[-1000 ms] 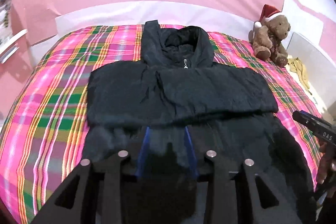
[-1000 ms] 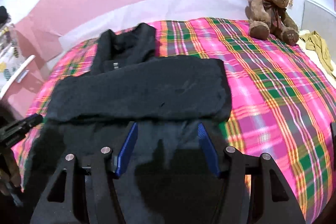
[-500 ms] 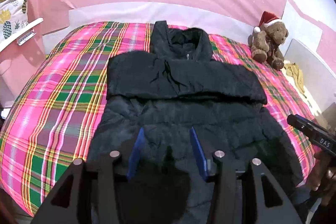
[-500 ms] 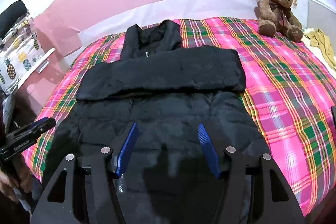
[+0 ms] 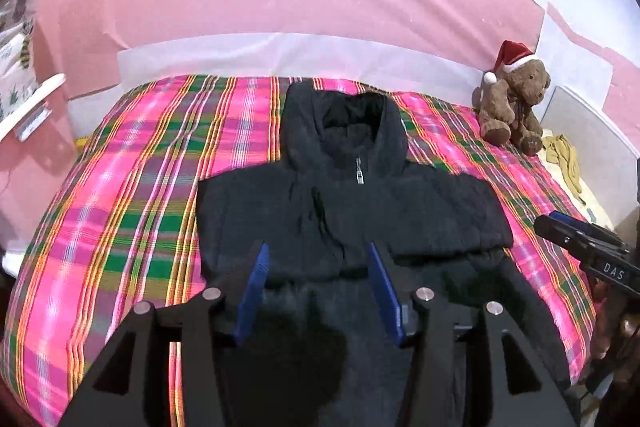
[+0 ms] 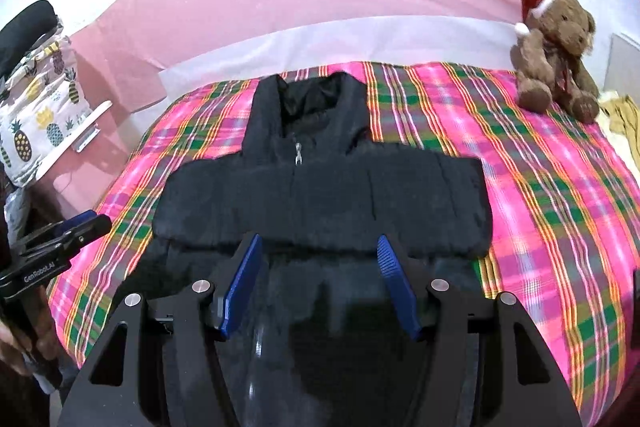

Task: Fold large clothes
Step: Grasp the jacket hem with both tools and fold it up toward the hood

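Observation:
A black hooded puffer jacket (image 5: 352,211) lies front-up on the plaid bed, hood toward the wall, with both sleeves folded across the chest. It shows the same way in the right wrist view (image 6: 320,195). My left gripper (image 5: 318,251) is open and empty above the jacket's lower half. My right gripper (image 6: 318,243) is open and empty, also above the lower half. The right gripper shows at the right edge of the left wrist view (image 5: 580,243). The left one shows at the left edge of the right wrist view (image 6: 64,231).
The bed has a pink plaid cover (image 5: 132,227). A brown teddy bear in a Santa hat (image 5: 512,103) sits at the far right corner. Yellow cloth (image 5: 564,163) lies beside the bed on the right. A pineapple-print cloth (image 6: 36,119) hangs at the left.
Both grippers pulled back from the jacket over the last second, so more of the bed shows, then edged a little closer. The jacket has not moved. Both stay open.

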{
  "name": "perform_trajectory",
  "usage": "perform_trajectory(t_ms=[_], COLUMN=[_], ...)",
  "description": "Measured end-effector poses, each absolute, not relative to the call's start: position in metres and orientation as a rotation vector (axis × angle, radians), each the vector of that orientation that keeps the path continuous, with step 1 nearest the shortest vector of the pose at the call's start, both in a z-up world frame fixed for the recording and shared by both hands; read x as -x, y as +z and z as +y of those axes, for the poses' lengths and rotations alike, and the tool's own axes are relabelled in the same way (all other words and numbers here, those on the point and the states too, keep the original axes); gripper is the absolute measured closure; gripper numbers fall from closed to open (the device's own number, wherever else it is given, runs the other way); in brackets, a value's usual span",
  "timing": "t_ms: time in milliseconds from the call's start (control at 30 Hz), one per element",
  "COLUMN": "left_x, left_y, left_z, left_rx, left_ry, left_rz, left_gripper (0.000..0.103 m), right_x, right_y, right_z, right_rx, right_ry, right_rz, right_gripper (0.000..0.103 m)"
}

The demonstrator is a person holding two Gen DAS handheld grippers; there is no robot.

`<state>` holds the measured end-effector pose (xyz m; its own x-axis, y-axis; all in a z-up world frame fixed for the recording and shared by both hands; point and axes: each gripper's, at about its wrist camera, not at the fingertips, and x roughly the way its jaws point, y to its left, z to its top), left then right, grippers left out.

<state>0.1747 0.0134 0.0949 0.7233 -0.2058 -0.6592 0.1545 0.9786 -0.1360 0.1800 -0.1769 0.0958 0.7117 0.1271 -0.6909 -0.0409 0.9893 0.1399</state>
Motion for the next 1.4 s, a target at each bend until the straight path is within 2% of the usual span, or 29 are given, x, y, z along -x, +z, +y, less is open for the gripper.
perform_trajectory(t_ms=[400, 800, 1000, 1067, 1100, 1133, 1233, 1400], left_x=[-0.322, -0.486, -0.53, -0.535, -0.535, -0.534, -0.517, -0.461], left_y=[0.095, 0.017, -0.024, -0.029, -0.03, -0.028, -0.011, 0.038], left_z=[-0.007, -0.026, -0.027, -0.027, -0.029, -0.032, -0.036, -0.017], left_rx=[0.035, 0.001, 0.044, 0.077, 0.087, 0.081, 0.05, 0.107], left_ry=[-0.215, -0.154, -0.149, -0.161, -0.178, -0.193, -0.203, -0.243], left_rz=[0.742, 0.832, 0.888, 0.903, 0.907, 0.906, 0.841, 0.706], left_gripper=[0.047, 0.045, 0.046, 0.064, 0.082, 0.089, 0.093, 0.094], right_x=[-0.319, -0.483, -0.546, -0.56, -0.564, -0.565, -0.556, -0.503], right_y=[0.101, 0.033, -0.01, -0.023, -0.026, -0.027, -0.017, 0.028], right_z=[-0.192, -0.255, -0.254, -0.249, -0.248, -0.247, -0.243, -0.253], right_rx=[-0.129, -0.197, -0.241, -0.228, -0.223, -0.229, -0.223, -0.235], right_ry=[0.12, 0.109, 0.112, 0.101, 0.092, 0.092, 0.103, 0.133], right_rz=[0.799, 0.886, 0.951, 0.978, 0.985, 0.987, 0.958, 0.829], right_gripper=[0.043, 0.043, 0.043, 0.043, 0.054, 0.082, 0.09, 0.091])
